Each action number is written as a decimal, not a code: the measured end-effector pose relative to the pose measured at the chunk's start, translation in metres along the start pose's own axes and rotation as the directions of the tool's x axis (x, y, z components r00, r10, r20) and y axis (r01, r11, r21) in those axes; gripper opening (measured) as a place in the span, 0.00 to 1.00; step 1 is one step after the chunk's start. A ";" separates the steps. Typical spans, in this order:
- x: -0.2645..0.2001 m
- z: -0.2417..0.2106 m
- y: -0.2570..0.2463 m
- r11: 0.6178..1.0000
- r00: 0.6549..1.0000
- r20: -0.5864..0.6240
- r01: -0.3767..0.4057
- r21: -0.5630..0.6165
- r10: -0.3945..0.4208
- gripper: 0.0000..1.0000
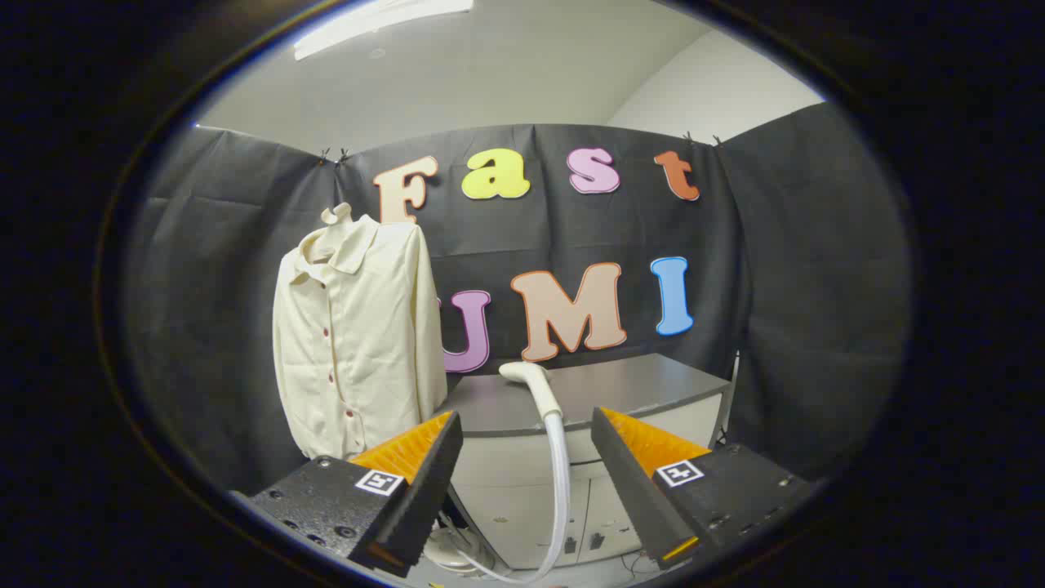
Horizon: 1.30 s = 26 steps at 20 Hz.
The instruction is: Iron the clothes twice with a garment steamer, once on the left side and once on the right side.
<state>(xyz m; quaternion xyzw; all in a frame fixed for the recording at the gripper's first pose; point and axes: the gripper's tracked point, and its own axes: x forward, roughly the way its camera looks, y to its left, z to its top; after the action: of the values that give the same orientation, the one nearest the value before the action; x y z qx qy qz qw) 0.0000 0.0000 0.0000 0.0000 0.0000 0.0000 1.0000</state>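
A cream button-up shirt point(353, 335) hangs upright on a hanger in front of the black cloth wall, beyond my left finger. The white steamer head point(532, 385) rests on the front edge of a grey-topped cabinet point(645, 384), ahead of my fingers and between them in line. Its white hose point(559, 490) drops down the cabinet front to a white base unit point(449, 551) on the floor. My gripper point(526, 437) is open, with nothing between its fingers, still short of the steamer head.
The cabinet has white doors point(522, 510) below its grey top. Black cloth walls close in the booth behind and to both sides. The shirt hangs just left of the cabinet's corner.
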 end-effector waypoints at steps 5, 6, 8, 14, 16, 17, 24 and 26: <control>0.016 0.001 -0.005 1.000 1.000 -0.016 -0.024 -0.008 0.024 0.97; 0.020 0.002 -0.005 1.000 0.999 -0.020 -0.030 -0.004 0.030 0.97; 0.028 0.003 -0.006 0.999 0.999 -0.028 -0.032 0.008 0.032 0.97; 0.046 0.005 0.001 0.998 0.997 -0.057 -0.056 0.004 0.056 0.97; 0.051 0.005 0.005 0.998 0.996 -0.063 -0.070 0.001 0.070 0.97; 0.054 0.004 0.005 0.997 0.995 -0.070 -0.075 -0.003 0.074 0.97; 0.088 0.002 0.009 0.995 0.989 -0.106 -0.102 0.000 0.101 0.97; 0.106 0.005 0.009 0.994 0.988 -0.117 -0.105 -0.012 0.103 0.97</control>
<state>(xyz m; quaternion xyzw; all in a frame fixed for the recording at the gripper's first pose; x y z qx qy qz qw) 0.1058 0.0085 0.0048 -0.0090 0.0581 0.0520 0.9969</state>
